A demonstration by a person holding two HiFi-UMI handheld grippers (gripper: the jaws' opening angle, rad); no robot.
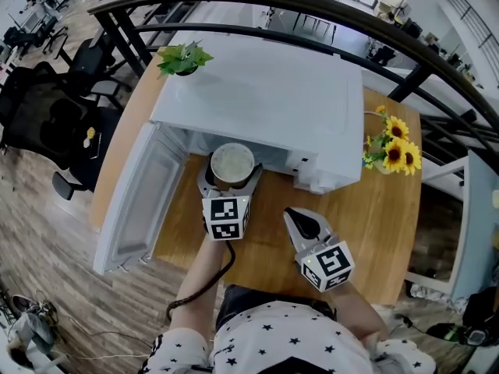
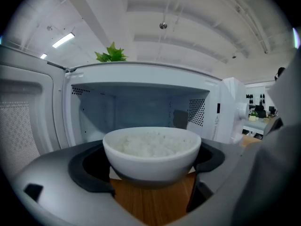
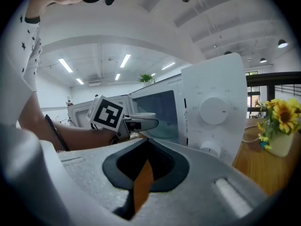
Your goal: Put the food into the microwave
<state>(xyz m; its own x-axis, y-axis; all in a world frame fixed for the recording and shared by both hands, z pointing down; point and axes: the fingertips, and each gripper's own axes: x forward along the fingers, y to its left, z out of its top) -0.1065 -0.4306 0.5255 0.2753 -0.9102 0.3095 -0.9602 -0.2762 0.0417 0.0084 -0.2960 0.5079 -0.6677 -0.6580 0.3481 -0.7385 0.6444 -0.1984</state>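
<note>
Left gripper (image 1: 231, 185) clamps rice bowl (image 2: 151, 149) before open microwave (image 1: 265, 100).

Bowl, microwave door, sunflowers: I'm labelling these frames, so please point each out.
bowl (image 2: 150, 161), left gripper view, its white front wall.
microwave door (image 1: 140, 199), head view, its inner panel.
sunflowers (image 1: 391, 156), head view, a yellow bloom.

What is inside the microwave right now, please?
Nothing visible: the microwave cavity shows only its bare back wall and perforated sides. Its floor is covered by the bowl of rice, held in the left gripper before the opening.
</note>
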